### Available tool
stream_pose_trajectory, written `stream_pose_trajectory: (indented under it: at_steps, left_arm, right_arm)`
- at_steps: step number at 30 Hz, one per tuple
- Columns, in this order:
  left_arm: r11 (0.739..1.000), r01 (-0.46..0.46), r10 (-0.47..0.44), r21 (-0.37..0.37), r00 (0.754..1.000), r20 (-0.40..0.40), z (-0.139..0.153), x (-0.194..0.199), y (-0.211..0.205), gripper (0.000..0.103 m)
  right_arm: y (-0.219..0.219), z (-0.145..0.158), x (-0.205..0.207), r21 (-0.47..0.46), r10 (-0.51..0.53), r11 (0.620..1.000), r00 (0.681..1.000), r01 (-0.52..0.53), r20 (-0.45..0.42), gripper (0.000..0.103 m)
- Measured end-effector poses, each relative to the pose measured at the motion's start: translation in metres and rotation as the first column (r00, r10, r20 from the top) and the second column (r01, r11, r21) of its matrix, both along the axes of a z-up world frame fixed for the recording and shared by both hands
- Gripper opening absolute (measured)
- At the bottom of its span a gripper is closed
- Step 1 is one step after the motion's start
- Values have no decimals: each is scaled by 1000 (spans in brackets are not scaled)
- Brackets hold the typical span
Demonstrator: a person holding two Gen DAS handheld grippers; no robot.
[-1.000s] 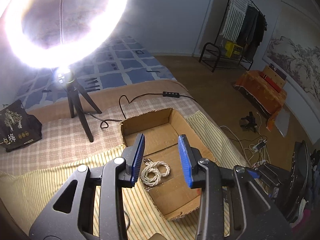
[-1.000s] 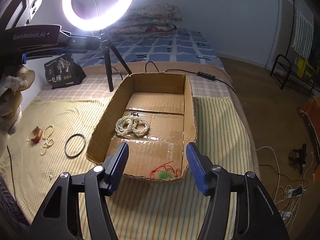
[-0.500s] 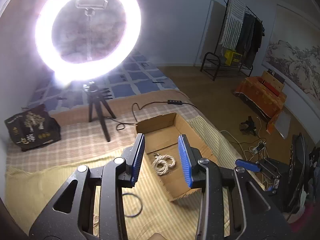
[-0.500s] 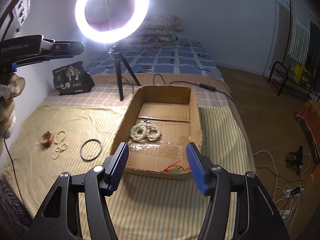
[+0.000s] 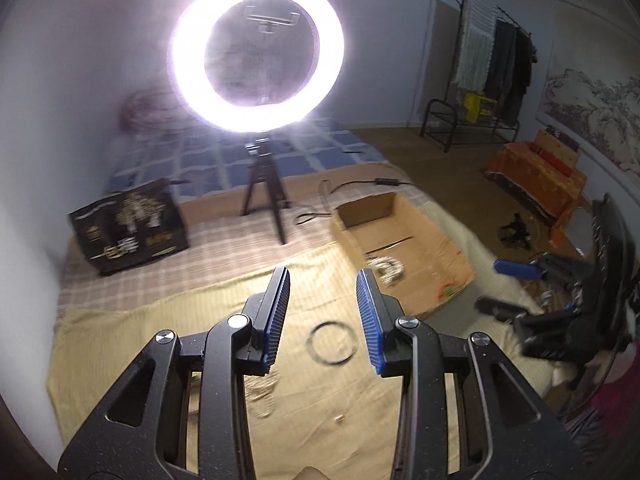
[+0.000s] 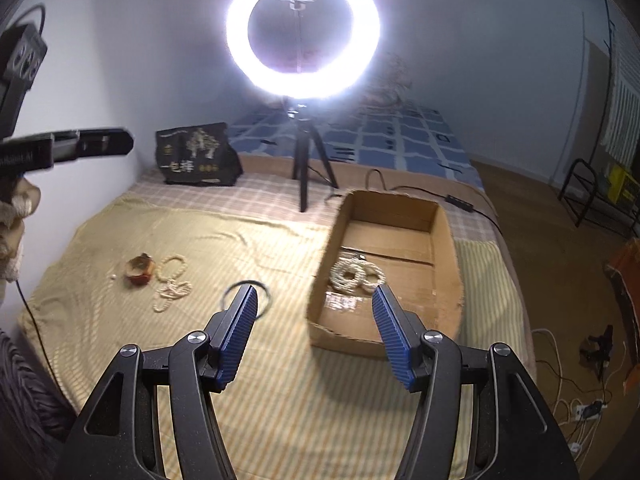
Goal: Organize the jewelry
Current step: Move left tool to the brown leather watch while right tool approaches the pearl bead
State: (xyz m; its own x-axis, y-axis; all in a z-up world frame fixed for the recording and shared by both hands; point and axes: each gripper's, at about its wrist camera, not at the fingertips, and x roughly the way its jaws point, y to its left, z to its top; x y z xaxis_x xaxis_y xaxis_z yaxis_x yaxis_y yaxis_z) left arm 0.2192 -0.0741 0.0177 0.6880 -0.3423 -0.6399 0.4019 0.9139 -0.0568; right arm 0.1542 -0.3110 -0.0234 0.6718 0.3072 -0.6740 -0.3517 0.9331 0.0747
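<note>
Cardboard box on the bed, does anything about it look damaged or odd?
Yes. The cardboard box has a ragged, torn near rim and a sagging near wall, and only the pearl necklace shows inside it from the right wrist view.

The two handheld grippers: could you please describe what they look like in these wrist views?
Both the left gripper and the right gripper match: matte black skeletal frames with triangular cut-outs, round silver pivot screws, and two flat black fingers faced with ribbed blue pads. No cables or markings show on these parts.

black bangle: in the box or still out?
Out. The black bangle lies flat on the yellow cloth, left of the cardboard box.
</note>
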Motion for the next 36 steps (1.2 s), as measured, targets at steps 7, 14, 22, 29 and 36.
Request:
stream_pose_trajectory:
  at_steps: [7, 14, 22, 29, 36]
  left_arm:
    - [997, -75, 75, 11, 996, -46, -22, -10, 58, 35]
    - [987, -159, 157, -7, 983, -97, -47, -7, 105, 34]
    - [969, -245, 231, -33, 944, -234, -94, 15, 154, 34]
    - [959, -280, 256, -35, 914, -314, -127, 30, 169, 34]
    - [959, -282, 245, -35, 884, -399, -155, 41, 167, 34]
  right_arm:
    - [37, -4, -15, 9, 89, 996, 996, -89, 28, 59]
    - [67, -12, -22, -7, 148, 989, 989, -148, 12, 59]
    - [79, -31, -17, 22, 171, 985, 982, -170, -80, 59]
    - [94, -57, -16, -9, 212, 977, 967, -215, -144, 59]
    - [126, -95, -22, -32, 320, 942, 920, -335, -226, 43]
